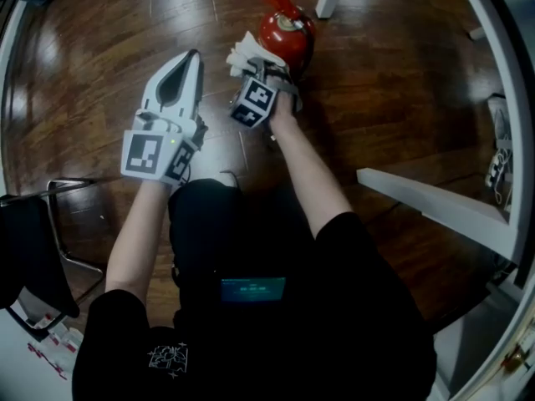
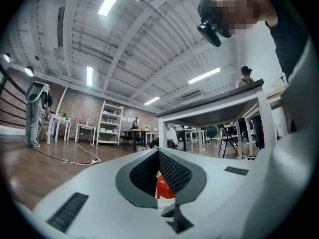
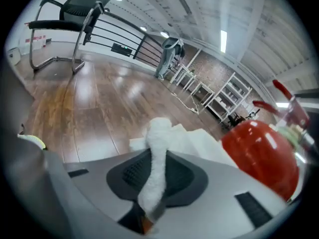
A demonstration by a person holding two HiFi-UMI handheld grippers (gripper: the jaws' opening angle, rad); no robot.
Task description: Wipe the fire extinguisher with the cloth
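Your left tool [image 1: 194,57] hovers at eleven o'clock, jaws closed together on nothing. At twelve, your right tool [image 1: 253,72] pinches the white cloth [image 1: 243,53]. Just beyond, at one o'clock, the red extinguisher [image 1: 286,30] sits on the floor [image 1: 100,48], with the cloth just beside it.

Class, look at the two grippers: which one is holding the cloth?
The right gripper: its jaws pinch the white cloth next to the red extinguisher. The left gripper is shut with nothing between its jaws.
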